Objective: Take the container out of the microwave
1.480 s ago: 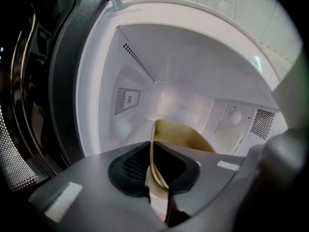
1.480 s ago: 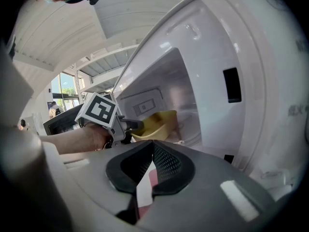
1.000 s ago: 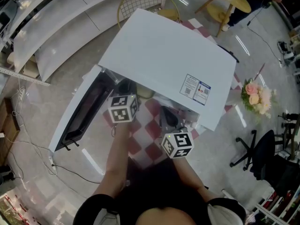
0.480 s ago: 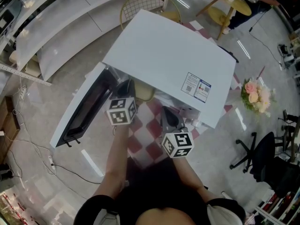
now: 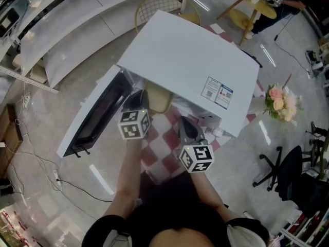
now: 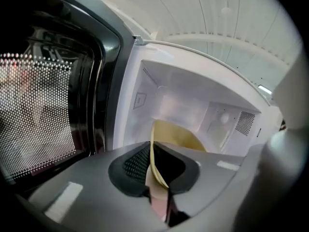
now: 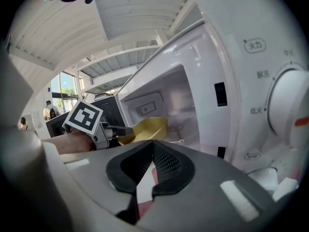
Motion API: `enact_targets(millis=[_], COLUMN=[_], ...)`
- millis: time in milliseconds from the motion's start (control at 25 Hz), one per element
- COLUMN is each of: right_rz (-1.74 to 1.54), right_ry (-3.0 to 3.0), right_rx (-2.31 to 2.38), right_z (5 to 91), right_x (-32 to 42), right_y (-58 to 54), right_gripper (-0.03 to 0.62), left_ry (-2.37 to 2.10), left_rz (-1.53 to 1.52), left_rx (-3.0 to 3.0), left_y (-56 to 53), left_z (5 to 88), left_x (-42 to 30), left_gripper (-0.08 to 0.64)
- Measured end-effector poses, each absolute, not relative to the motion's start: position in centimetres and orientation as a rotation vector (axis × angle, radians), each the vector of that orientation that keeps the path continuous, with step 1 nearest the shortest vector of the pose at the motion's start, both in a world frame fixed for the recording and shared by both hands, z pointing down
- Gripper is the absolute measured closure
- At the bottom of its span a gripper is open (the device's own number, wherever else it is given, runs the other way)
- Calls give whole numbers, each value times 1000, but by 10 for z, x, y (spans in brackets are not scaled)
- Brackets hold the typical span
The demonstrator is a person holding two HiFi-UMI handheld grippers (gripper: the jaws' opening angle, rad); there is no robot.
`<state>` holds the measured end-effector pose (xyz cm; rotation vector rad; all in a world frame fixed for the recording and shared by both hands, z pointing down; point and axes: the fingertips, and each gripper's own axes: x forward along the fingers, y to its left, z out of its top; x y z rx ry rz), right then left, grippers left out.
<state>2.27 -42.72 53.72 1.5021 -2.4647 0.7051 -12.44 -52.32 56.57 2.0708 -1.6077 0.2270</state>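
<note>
Clamps the yellow container [image 6: 178,137] by its near wall in the left tool [image 6: 157,178] at the mouth of the open white microwave [image 5: 190,60], door [image 5: 97,115] swung left, above the checked counter [image 5: 164,151], right tool [image 7: 145,175] alongside, pressed together, empty.

Pink flowers [image 5: 280,104], black office chair [image 5: 286,170]

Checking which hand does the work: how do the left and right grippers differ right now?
The left gripper is shut on the yellow container rim; the right gripper is shut on nothing. The left sits at the microwave cavity mouth; the right sits outside, before the control panel. Both face the open microwave.
</note>
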Motion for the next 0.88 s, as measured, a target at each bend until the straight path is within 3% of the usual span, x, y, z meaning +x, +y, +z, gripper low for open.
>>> enact_targets(millis=[880], right_rz=[680], right_ry=[-2488], right_rx=[1511], right_z=[528], right_x=[18], right_y=[-402], right_gripper=[592], left_ry=[-1607], left_rz=[187], left_rx=[2063], left_y=[-485], left_z=[558], left_x=[-133], left_gripper=[535])
